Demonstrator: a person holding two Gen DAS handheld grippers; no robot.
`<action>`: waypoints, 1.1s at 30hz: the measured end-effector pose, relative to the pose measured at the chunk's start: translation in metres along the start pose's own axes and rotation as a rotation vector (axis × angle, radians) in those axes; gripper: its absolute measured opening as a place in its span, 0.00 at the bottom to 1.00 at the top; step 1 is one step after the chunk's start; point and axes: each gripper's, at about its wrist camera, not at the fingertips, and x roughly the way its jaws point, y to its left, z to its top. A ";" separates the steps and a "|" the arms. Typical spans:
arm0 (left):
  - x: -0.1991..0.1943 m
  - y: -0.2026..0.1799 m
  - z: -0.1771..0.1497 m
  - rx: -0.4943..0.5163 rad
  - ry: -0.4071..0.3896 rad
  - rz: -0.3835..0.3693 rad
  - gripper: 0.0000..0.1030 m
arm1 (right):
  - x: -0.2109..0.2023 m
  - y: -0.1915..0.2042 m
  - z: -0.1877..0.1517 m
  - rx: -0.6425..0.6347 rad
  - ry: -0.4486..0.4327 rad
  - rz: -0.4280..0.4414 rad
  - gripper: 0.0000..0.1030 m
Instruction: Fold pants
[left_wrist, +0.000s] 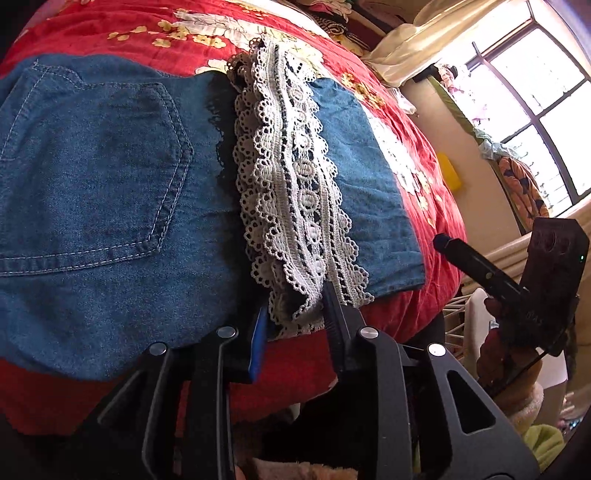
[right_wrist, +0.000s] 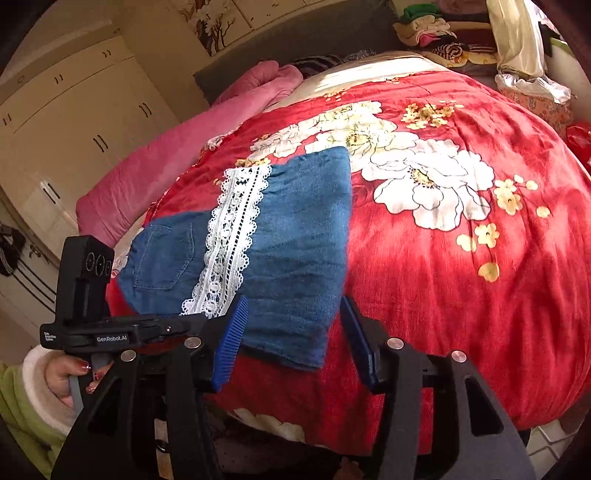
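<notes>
Denim pants (right_wrist: 295, 236) lie folded on the red floral blanket (right_wrist: 461, 295), close to the near-left part of the bed. Their near hem sits just inside the blanket's near edge. A white lace band (left_wrist: 295, 192) runs across the denim from far side to near side; a back pocket (left_wrist: 92, 166) shows to the left of it in the left wrist view.

Open blanket spreads wide to the right of the pants and beyond them. A pink quilt roll (right_wrist: 166, 155) borders the far-left side. Piled clothes (right_wrist: 443, 33) sit at the head of the bed. A window (left_wrist: 528, 92) lies off the right side.

Left gripper (left_wrist: 295, 317): at the near bed edge, fingers part-spread on either side of the lace band's near end; whether they press it I cannot tell.

Right gripper (right_wrist: 291, 339): jaws wide apart, straddling the near denim hem, blue pads (right_wrist: 231, 339) clear of cloth on the outer side. It is held low, pointing across the bed.
</notes>
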 end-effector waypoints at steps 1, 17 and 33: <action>0.000 -0.001 0.000 0.009 -0.002 0.007 0.20 | -0.001 0.002 0.003 -0.007 -0.004 0.001 0.50; -0.007 -0.012 -0.004 0.152 -0.053 0.100 0.37 | 0.082 0.026 0.053 -0.121 0.156 -0.030 0.50; -0.021 -0.011 0.000 0.143 -0.086 0.064 0.48 | 0.081 0.015 0.046 0.025 0.104 0.019 0.60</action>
